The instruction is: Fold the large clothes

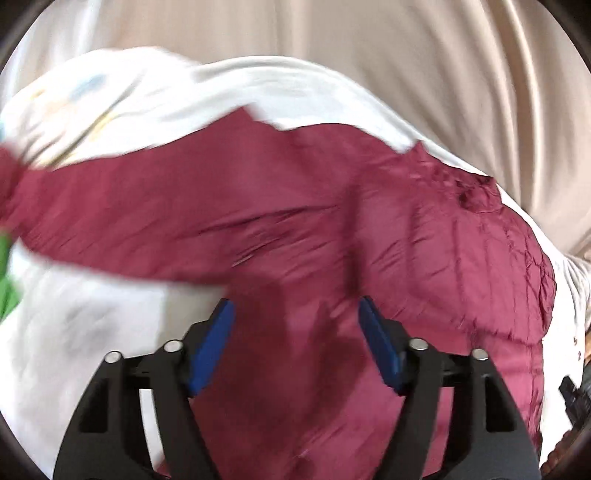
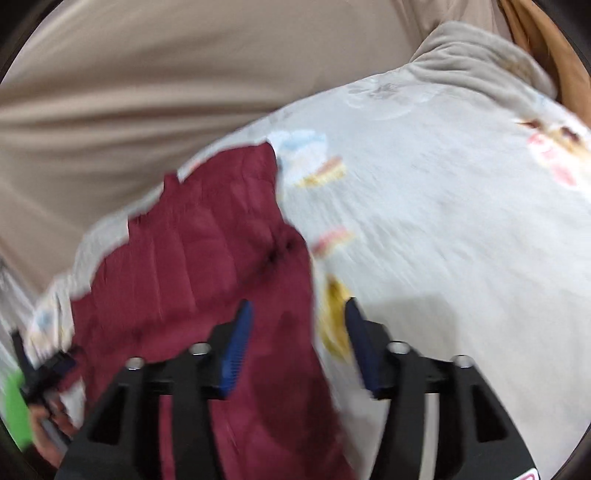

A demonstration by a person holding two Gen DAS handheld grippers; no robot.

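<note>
Both claws hang released, nothing between the blue pads: left gripper (image 1: 295, 314), right gripper (image 2: 299, 314). The maroon garment (image 1: 332, 229) lies spread on a white printed bedsheet (image 2: 443, 221). Beige curtain (image 1: 332, 33) drapes behind. Everything's motion-blurred.

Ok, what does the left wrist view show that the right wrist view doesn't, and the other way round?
Left wrist only: the maroon jacket's sleeve stretched leftward, with the left gripper open above it. Right wrist only: the grey blanket at the top right, and the open right gripper over the jacket's edge. Both: the jacket lying on the printed white sheet, with beige curtain behind.
</note>
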